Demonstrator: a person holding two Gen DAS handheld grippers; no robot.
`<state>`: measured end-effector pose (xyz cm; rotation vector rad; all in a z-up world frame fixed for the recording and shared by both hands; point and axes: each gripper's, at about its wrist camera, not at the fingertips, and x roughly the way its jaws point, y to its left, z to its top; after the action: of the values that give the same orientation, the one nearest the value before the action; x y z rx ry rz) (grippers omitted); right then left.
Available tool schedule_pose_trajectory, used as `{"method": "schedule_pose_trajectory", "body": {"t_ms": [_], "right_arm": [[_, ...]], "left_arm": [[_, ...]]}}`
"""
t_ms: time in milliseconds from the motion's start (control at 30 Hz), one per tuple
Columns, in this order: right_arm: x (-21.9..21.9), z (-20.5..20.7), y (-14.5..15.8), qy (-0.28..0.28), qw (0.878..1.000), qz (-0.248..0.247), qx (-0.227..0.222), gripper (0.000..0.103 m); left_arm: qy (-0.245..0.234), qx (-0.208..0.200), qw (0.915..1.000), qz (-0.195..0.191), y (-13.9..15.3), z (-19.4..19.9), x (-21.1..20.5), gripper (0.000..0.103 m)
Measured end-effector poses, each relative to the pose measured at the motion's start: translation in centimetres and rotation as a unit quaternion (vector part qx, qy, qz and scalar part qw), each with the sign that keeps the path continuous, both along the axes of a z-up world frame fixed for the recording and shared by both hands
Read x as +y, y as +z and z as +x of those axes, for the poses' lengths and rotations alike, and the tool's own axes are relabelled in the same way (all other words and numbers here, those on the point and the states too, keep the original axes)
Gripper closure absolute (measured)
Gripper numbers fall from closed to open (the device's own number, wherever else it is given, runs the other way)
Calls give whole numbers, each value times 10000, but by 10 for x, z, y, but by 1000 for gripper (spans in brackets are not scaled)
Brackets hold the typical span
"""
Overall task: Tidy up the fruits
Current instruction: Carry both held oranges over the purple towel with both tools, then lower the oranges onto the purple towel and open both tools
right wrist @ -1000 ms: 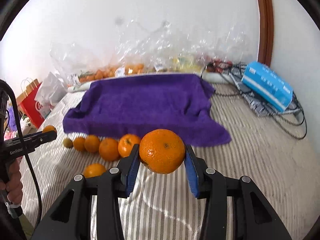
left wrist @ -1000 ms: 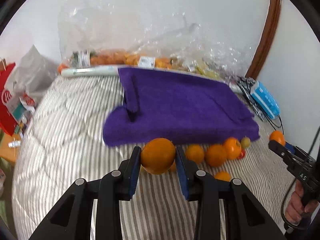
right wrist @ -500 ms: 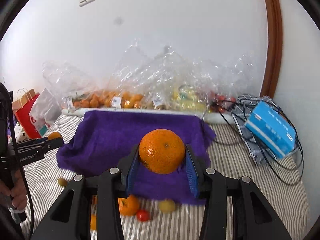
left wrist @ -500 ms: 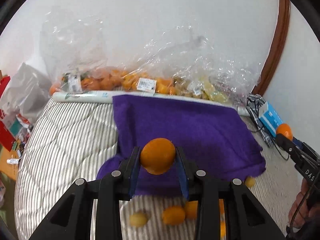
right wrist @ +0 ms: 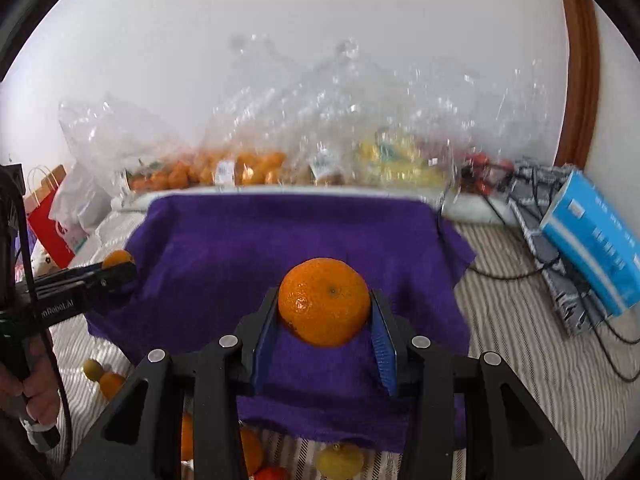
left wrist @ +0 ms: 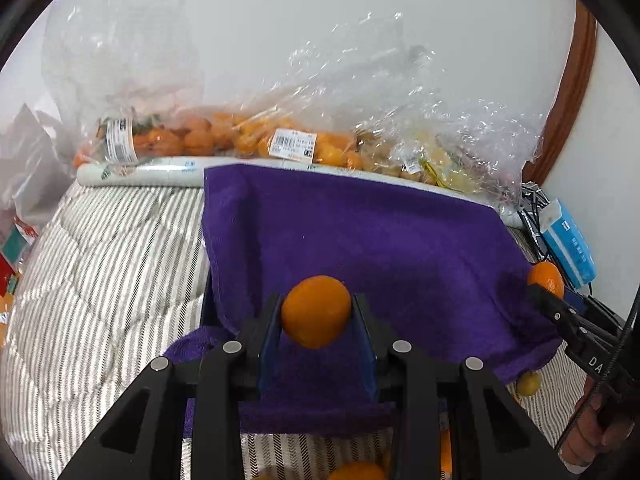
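Note:
My left gripper [left wrist: 316, 316] is shut on an orange [left wrist: 316, 310] and holds it above the near part of the purple towel [left wrist: 360, 240]. My right gripper [right wrist: 324, 312] is shut on a larger orange [right wrist: 324, 306] above the same towel [right wrist: 260, 248]. Each gripper shows in the other's view with its orange: the right one at the right edge [left wrist: 546, 278], the left one at the left edge [right wrist: 118, 260]. Loose oranges and small yellow and red fruits [right wrist: 340, 460] lie on the striped bedding in front of the towel.
Clear plastic bags of oranges and yellow fruit [left wrist: 248, 140] line the wall behind the towel. A blue box [right wrist: 596, 240] and black cables [right wrist: 560, 272] lie at the right. A red paper bag [right wrist: 48, 224] stands at the left. The striped bedding [left wrist: 112, 260] spreads left.
Both grippers, each keeping its orange, have risen and moved forward from the loose fruit row to above the purple towel. The loose fruits have dropped to the bottom of both views.

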<state>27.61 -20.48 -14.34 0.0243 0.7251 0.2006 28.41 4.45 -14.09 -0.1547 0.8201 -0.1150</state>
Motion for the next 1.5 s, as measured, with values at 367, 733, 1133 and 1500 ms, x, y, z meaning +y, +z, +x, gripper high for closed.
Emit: {"method": "schedule_pose_trajectory", "body": {"t_ms": [367, 733, 1133, 1500], "right_arm": [[-12, 10, -22, -165, 9994, -69, 302, 60], [-7, 18, -37, -144, 9982, -180, 546, 60], [2, 16, -39, -46, 9983, -336, 482, 59], [-5, 2, -18, -128, 9998, -135, 41, 47]], "left_arm": [[-104, 267, 9996, -87, -18, 9, -2, 70], [-209, 363, 9991, -1, -25, 10, -8, 70], [-307, 481, 9984, 11, -28, 12, -11, 70], [-454, 115, 9986, -246, -7, 1, -15, 50]]}}
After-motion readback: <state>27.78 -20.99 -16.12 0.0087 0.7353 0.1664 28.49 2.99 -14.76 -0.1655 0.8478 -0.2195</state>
